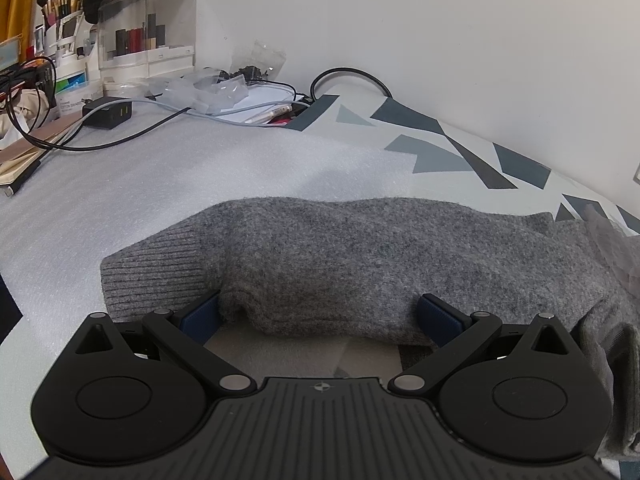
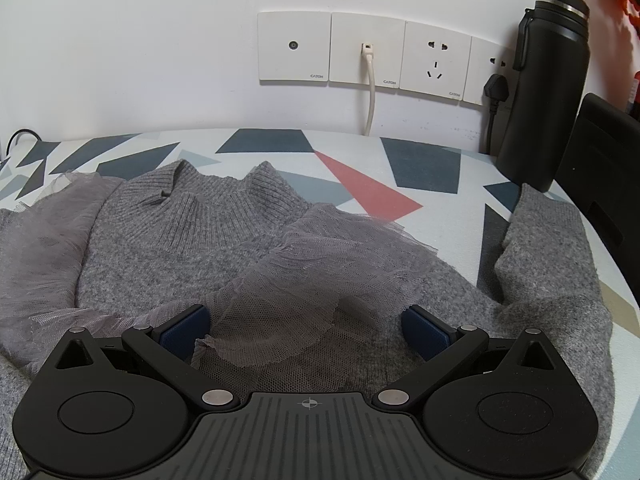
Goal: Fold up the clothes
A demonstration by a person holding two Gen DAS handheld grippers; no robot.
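Note:
A grey knit sweater (image 2: 168,256) with a ribbed high collar (image 2: 224,200) and grey tulle ruffles (image 2: 320,264) lies flat on the patterned tabletop. Its left sleeve (image 1: 340,260) stretches across the left wrist view, ribbed cuff (image 1: 152,276) at the left end. My left gripper (image 1: 320,314) is open, its blue pads (image 1: 202,314) straddling the sleeve's near edge. The right gripper (image 2: 304,330) is open too, low over the sweater's right shoulder, with a tulle ruffle lying between its pads (image 2: 184,328). The right sleeve (image 2: 540,256) bends away toward the table's right edge.
White foam sheet (image 1: 140,184) covers the table's left part, with cables (image 1: 120,136), a charger (image 1: 108,112), plastic bags and a cosmetics organiser (image 1: 132,32) behind it. A black bottle (image 2: 548,92) and a black box (image 2: 604,184) stand at the right. Wall sockets (image 2: 368,52) are at the back.

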